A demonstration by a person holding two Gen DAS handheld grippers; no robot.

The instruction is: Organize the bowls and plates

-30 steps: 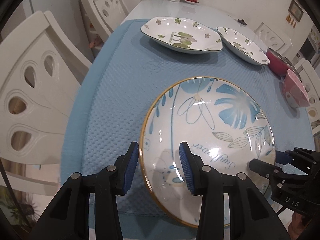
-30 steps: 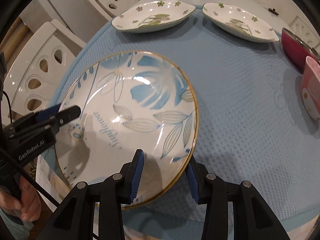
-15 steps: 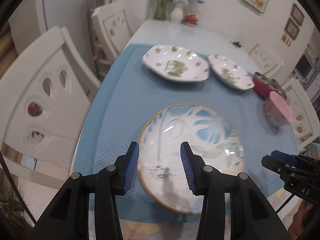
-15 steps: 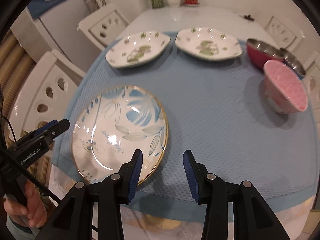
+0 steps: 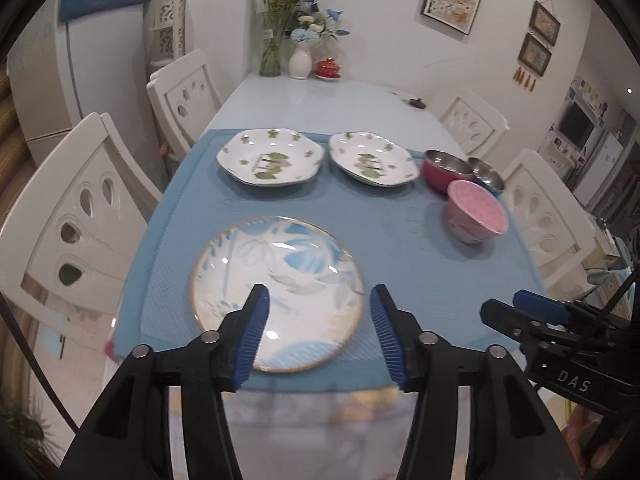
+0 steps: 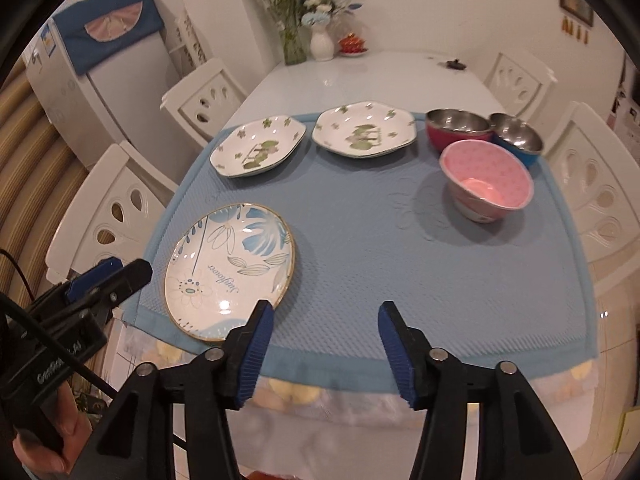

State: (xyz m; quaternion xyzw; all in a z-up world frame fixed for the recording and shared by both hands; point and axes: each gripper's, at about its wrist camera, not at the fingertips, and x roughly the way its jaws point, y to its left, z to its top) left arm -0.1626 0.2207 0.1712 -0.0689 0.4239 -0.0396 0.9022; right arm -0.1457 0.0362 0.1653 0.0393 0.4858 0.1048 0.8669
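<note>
Two grippers hang above the near edge of the blue mat [image 6: 360, 240], and neither has anything between its fingers. The left gripper [image 5: 318, 332] has just been spreading its jaws; they stand apart and empty over the near rim of the blue-leaf plate [image 5: 280, 292], which lies flat on the mat's near left corner, free of any grip. The right gripper [image 6: 326, 350] has likewise just been widening, its blue pads bare, hovering over the mat's near edge just to the right of that plate. Each tool shows in the other's view as a black body with a blue tip, and a hand [image 6: 44, 440] grasps the left one's handle. Along the mat's far edge sit two white plates with green clovers, the left clover plate [image 6: 258, 146] and the right clover plate [image 6: 364, 130], side by side and apart. At the mat's far right corner stand a red bowl [image 6: 456, 126] and a blue bowl [image 6: 516, 136], both steel inside and touching each other. Just nearer than those, on the mat's right side, a pink bowl [image 6: 486, 178] rests tilted, its mouth turned towards the cameras. White chairs [image 5: 80, 216] flank the table beside the mat, and a white vase [image 5: 301, 62] of flowers stands at the table's far end, well beyond the mat.
</note>
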